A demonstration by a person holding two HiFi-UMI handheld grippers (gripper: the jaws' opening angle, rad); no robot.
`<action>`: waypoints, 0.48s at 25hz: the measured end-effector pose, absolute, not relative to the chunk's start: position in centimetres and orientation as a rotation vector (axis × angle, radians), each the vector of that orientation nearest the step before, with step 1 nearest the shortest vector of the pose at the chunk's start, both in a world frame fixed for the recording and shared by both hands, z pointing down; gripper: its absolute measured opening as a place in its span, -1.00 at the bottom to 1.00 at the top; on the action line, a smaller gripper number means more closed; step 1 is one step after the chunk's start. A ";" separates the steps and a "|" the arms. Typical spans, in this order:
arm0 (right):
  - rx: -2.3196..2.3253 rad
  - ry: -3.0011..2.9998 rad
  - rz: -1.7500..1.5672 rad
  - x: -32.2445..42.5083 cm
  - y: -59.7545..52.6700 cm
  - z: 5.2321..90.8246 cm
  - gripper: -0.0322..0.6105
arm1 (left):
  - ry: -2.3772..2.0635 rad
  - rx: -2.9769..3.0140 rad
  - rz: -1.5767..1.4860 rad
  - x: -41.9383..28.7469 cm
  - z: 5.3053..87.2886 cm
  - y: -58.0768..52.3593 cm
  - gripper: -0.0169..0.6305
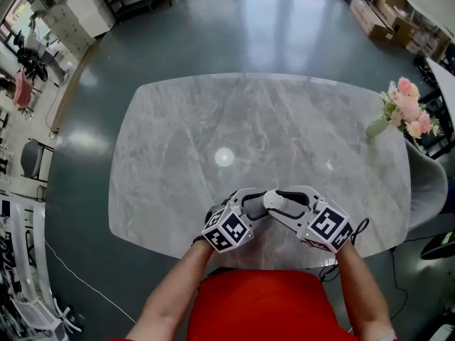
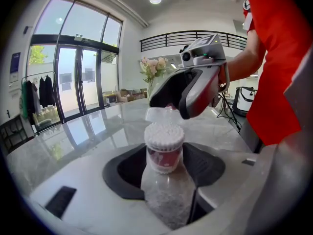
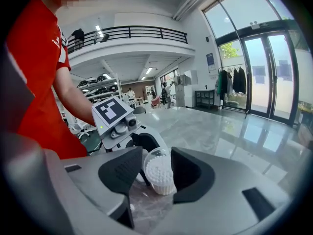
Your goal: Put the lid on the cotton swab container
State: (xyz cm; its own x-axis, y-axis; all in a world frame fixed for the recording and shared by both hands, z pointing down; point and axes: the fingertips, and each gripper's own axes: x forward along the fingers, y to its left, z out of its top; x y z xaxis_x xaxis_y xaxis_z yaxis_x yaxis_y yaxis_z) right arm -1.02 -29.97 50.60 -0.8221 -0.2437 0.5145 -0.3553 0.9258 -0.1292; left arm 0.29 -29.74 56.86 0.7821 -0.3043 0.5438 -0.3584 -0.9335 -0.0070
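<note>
The cotton swab container (image 2: 165,153), a clear tub with a red label and white swab tips showing at its open top, stands up between the jaws of my left gripper (image 2: 166,166), which is shut on its clear lower body. My right gripper (image 3: 156,173) is shut on the clear lid (image 3: 157,158). In the left gripper view the lid (image 2: 164,114) hangs just beyond the container's top, under the right gripper (image 2: 195,87). Swab tips show through the lid in the right gripper view. In the head view the left gripper (image 1: 254,204) and right gripper (image 1: 279,199) meet tip to tip over the table's near edge.
The grey marble table (image 1: 213,119) spreads out ahead of both grippers. A vase of pink flowers (image 1: 402,109) stands at its far right corner, with a grey chair (image 1: 426,183) beside it. The person's red shirt (image 1: 259,304) is close behind the near edge.
</note>
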 end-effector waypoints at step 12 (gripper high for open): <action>0.458 -2.209 -0.025 -2.8 -30.0 53.7 -0.37 | -0.549 2.894 0.889 0.6 57.2 -30.1 -0.13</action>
State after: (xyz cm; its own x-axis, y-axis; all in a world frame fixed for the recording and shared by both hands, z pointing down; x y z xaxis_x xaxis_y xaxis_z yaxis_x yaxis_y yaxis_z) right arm -2.83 -29.98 53.70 -0.5660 -0.3334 0.7540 -0.3162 0.9324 0.1749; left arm 0.63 -30.14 57.20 0.7694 -0.3168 0.5546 -0.3543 -0.9342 -0.0421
